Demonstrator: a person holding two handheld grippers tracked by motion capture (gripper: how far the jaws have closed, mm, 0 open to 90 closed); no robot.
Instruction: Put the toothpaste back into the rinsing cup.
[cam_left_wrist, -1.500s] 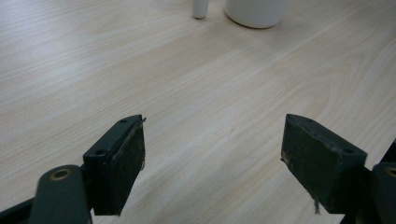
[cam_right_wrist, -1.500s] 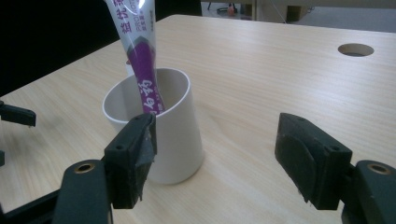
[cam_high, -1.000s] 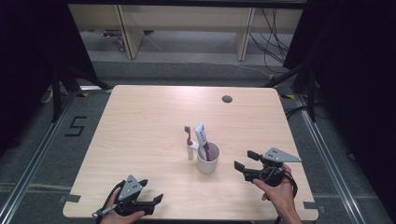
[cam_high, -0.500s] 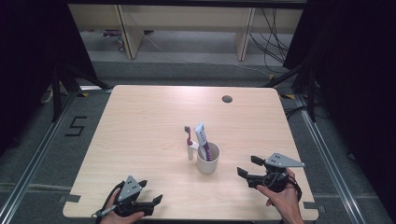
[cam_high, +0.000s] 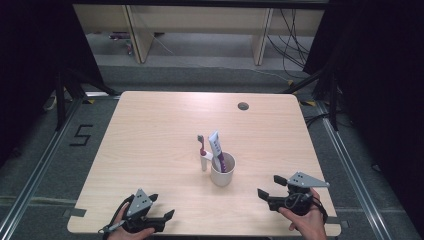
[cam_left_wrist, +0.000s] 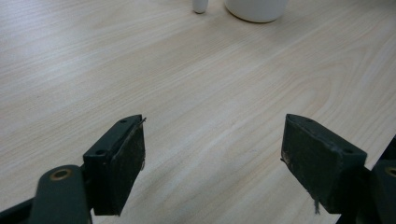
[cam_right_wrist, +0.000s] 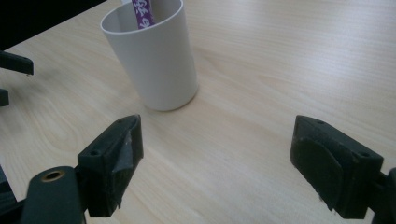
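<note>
Your white cup (cam_high: 222, 171) sits upright mid-tabletop (cam_high: 150, 130), plain and smooth, with a purple-and-white toothpaste tube (cam_high: 218, 150) poking out of it. A toothbrush (cam_high: 202, 152) stands just beside it on a white base. Your right claw (cam_high: 272, 192) is wide with nothing in it; its jaws just opened further, and it's dropped back toward the near edge since a second ago. Your left claw (cam_high: 162, 206) is wide too, hasn't budged.

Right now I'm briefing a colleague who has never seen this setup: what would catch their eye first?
A white cup near the table's middle, with a purple-and-white tube sticking out. A toothbrush stands upright at its left. Near the front edge the left gripper and right gripper both have open, empty jaws.
</note>
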